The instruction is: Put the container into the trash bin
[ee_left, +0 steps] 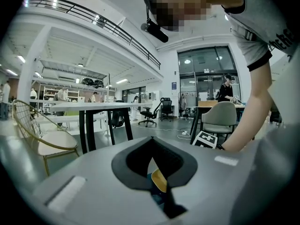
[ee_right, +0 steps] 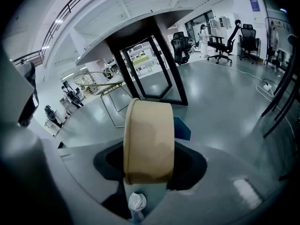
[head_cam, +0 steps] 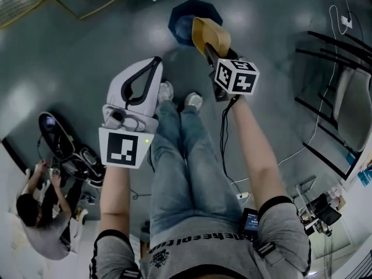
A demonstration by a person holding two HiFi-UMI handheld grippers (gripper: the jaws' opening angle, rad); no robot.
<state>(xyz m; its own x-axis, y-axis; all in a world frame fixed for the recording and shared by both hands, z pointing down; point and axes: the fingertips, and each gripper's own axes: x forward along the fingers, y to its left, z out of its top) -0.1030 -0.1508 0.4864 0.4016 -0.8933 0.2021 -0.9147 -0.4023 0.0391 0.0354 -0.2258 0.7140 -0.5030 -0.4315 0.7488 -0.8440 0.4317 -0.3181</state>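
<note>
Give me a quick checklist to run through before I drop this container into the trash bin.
1. Grip: right gripper shut on the container: ok.
2. Aim: container overlaps the trash bin in the head view; centred over it: cannot tell.
3. Bin mouth free: cannot tell, the container hides part of it.
4. Other hand: left gripper empty, off to the side of the bin: ok.
5. Feet: shoes short of the bin: ok.
</note>
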